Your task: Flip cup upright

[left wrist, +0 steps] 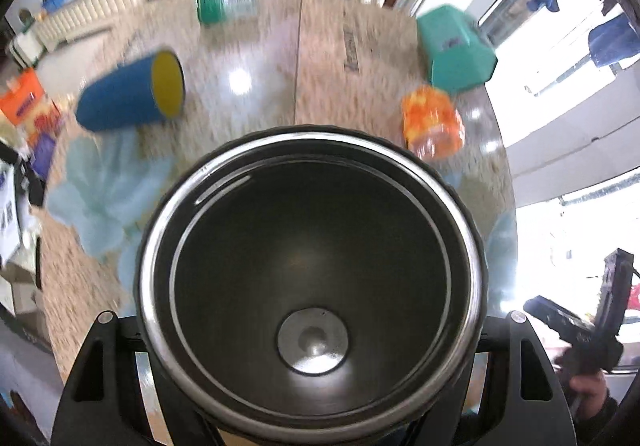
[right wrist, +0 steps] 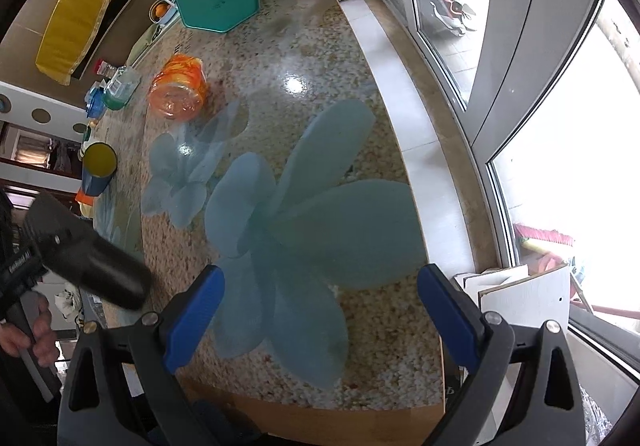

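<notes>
My left gripper [left wrist: 312, 346] is shut on a black steel-lined cup [left wrist: 312, 286]; its open mouth faces the left wrist camera and fills the lower view, held above the table. The same cup [right wrist: 92, 262] shows at the left of the right wrist view, tilted in the air in the left gripper [right wrist: 60, 246]. My right gripper [right wrist: 320, 310] is open and empty, blue pads apart, over the table's near edge. It also shows in the left wrist view [left wrist: 592, 318]. A blue cup with yellow inside [left wrist: 132, 94] lies on its side; it also shows in the right wrist view [right wrist: 98, 166].
The granite table [right wrist: 328, 58] has a pale blue flower pattern. An orange plastic jar [right wrist: 178, 92] lies on its side. A teal hexagonal box [right wrist: 218, 0] is at the far end, a green can [left wrist: 224, 2] beyond. Windows run along the right.
</notes>
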Available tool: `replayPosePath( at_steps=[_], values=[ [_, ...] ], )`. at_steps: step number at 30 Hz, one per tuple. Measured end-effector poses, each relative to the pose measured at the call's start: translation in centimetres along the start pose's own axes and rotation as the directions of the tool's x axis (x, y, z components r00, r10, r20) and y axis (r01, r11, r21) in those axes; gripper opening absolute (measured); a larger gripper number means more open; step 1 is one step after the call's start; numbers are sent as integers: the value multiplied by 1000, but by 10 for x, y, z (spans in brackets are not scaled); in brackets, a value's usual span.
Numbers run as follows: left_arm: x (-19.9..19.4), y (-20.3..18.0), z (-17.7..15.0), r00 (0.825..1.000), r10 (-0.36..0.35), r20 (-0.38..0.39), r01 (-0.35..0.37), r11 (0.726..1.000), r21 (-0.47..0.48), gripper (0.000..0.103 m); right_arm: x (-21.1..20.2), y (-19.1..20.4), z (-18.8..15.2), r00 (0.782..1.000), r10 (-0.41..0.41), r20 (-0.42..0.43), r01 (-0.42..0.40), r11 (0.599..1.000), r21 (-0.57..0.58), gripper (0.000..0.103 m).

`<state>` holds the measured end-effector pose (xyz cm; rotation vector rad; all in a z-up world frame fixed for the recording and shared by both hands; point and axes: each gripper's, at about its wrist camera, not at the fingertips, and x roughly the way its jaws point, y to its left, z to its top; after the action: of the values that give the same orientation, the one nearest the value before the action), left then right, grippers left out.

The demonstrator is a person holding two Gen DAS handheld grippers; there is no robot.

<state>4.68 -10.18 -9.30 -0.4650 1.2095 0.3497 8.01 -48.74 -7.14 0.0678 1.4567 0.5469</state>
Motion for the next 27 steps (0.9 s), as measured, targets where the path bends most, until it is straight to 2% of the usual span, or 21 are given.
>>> replayPosePath(
  at_steps=[5, 10, 13, 18, 27],
  values=[
    [2, -6, 7, 990, 50, 133, -52, 999, 8, 80, 1, 1, -4, 1000, -19, -2, 19, 1000, -12, 97],
    [11, -12, 9, 961, 70, 268, -71, 997, -5, 80, 1, 4, -9, 999, -37, -3, 37, 998, -42, 97],
    [12, -19, 2, 947, 87, 310, -94, 996, 6, 80, 0, 5, -12, 999, -51, -3, 51, 997, -58, 97],
    [5, -23, -12, 937, 111, 333, -116, 993, -3, 80, -1, 2, -16, 998, -64, 4, 64, 996, -64, 97],
    [2, -30, -20, 957, 118, 266, -124, 992, 6, 80, 1, -1, -22, 999, -47, 10, 48, 998, -42, 97]
  ],
)
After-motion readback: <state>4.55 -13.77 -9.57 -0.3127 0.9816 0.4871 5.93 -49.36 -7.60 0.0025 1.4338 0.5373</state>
